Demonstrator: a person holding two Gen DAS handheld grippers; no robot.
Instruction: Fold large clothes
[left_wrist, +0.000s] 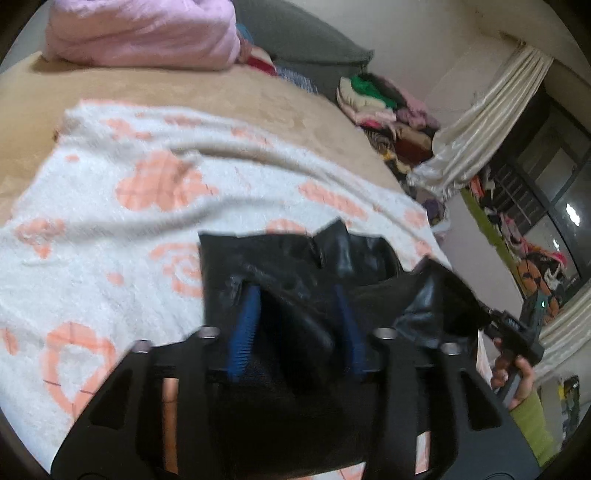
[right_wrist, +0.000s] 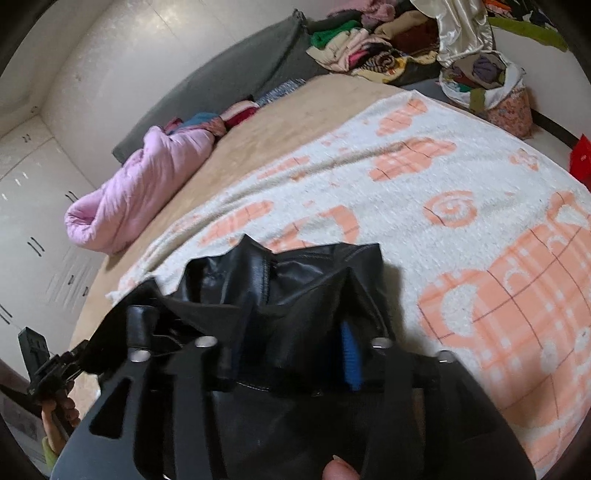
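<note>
L wrist view: left gripper has blue fingers closed on a black garment, shiny, leather-like. Fabric bunches up betw. and over the tips, so the pinch itself is partly hidden, but cloth is clearly clamped. Garment stretches off to the R side of frame to the right gripper, which holds its other end; that grip is too small/dark to read here. Below lies a white towel w/ peach prints on a tan bed.

R wrist view: right gripper also narrow, clamped on the garment, fabric draped over the fingers. Left gripper shows at lower L, well apart. So the garment's long axis runs gripper to gripper, held above the towel's near edge. Likely next: lay it fwd onto the towel, both ends level. Neither hand is nearer.
</note>
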